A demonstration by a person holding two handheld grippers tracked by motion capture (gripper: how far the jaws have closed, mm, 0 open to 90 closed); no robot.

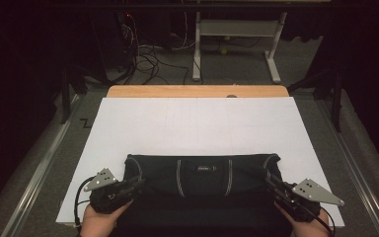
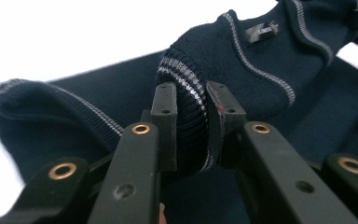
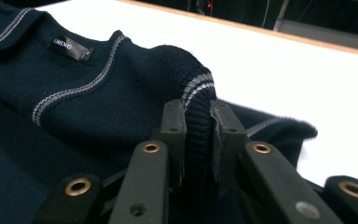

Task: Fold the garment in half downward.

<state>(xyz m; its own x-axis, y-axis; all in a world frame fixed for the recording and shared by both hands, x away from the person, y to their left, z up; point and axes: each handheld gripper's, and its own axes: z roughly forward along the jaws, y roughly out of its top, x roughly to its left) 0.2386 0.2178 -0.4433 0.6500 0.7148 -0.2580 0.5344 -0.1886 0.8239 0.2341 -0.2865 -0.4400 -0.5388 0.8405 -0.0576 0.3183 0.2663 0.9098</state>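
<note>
On the white sheet (image 1: 197, 123), high view: dark sweater (image 1: 202, 173) folded at near edge, left gripper (image 1: 137, 183) and right gripper (image 1: 269, 178) at its ends. Left gripper view: jaws clamp striped cuff (image 2: 191, 116). Right gripper view: jaws clamp other ribbed cuff (image 3: 198, 126).

Both hands in from the bottom edge, well apart. Left hand (image 1: 98, 219) wrapped around the left gripper (image 1: 137, 183), jaws pointing inward and to the right, grey plate on top, cable looping off to the left. Right hand (image 1: 303, 227) under the right gripper (image 1: 269, 178), jaws angled inward and up-left. Both sets of jaws clamped tight on dark ribbed knit, pads (image 2: 164, 105) pressing in from either side.
</note>
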